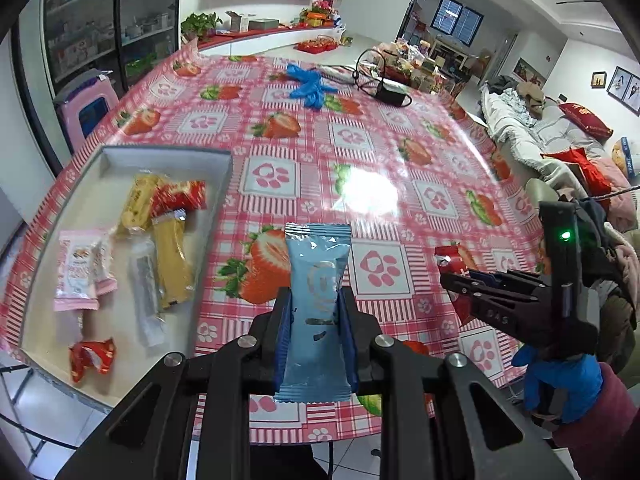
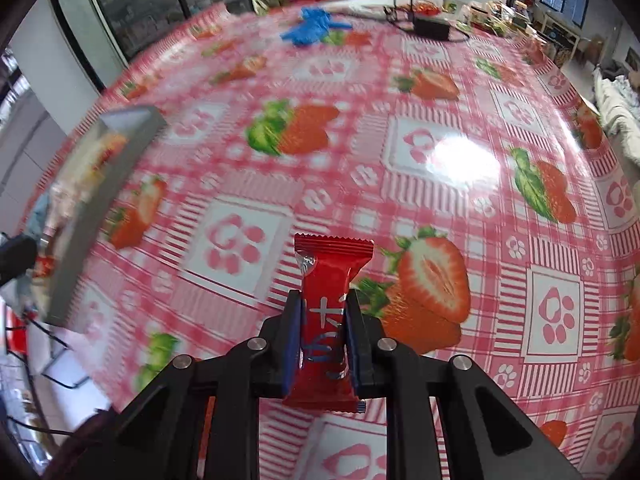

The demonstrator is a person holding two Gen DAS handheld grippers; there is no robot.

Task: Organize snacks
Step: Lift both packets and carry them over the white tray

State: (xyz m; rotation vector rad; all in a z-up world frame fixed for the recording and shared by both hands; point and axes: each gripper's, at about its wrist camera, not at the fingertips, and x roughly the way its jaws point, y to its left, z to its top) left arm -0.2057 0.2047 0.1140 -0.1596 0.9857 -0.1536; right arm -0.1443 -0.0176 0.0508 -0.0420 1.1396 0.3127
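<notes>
— Left gripper (image 1: 314, 308)? Jaws clamped on blue packet (image 1: 318, 280), held above bench (image 1: 360, 152).
— Right gripper (image 2: 323, 316)? Jaws pinching red packet (image 2: 330, 280).
— Other snacks? Lying in grey tray (image 1: 224, 172), bench's left edge.

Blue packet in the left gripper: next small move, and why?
Probably carry the blue packet left over the tray and release. The left gripper is shut on it above the tablecloth, and the tray already holds the other snacks.

Both wrist cams look down, close over shared tablecloth (image 1: 280, 128).
</notes>
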